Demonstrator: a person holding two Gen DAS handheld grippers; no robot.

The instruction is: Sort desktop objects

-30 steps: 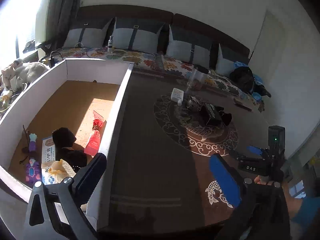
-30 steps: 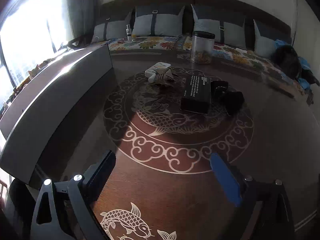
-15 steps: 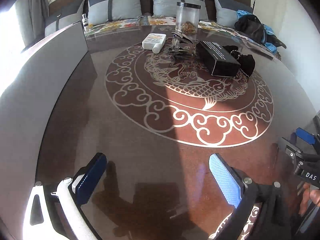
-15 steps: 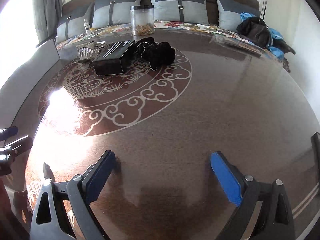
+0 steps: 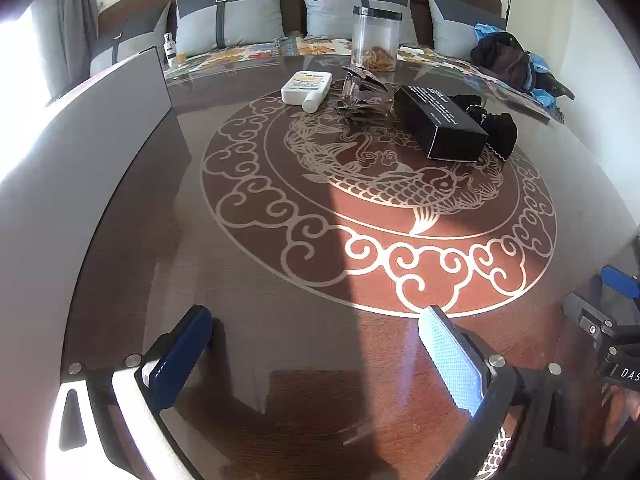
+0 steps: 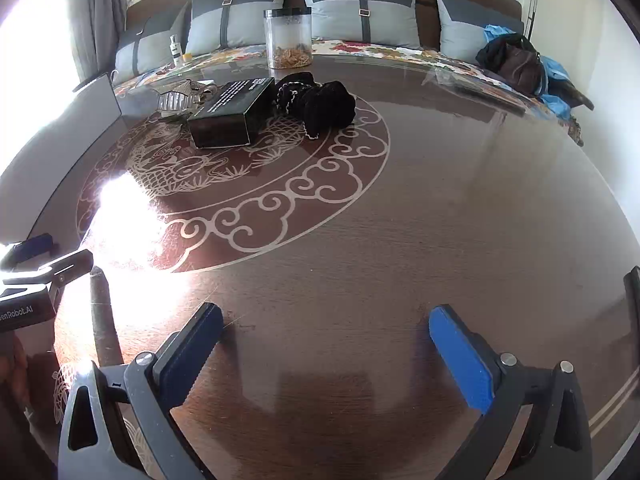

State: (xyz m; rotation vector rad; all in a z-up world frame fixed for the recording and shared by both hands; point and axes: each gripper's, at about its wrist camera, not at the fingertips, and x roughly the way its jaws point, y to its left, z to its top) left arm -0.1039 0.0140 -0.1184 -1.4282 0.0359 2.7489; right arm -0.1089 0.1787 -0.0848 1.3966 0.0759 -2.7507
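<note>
Both grippers hang low over the near edge of the dark round surface, pointing down at bare wood. The left gripper has its blue-padded fingers spread wide with nothing between them. The right gripper is likewise wide apart and empty; its jaws have just been opening further.

The things to be sorted sit in a cluster on the far side of the surface, on the fish-and-cloud inlay, well apart from both grippers. From left to right there: a white tube lying flat, a crumpled clear plastic piece just beside it, a black box with white print on its lid, and a black knitted bundle touching the box's right side. A clear jar with a black lid stands upright at the far edge.

A tall grey box wall rises along the left. Beyond the surface runs a sofa with grey cushions.
</note>
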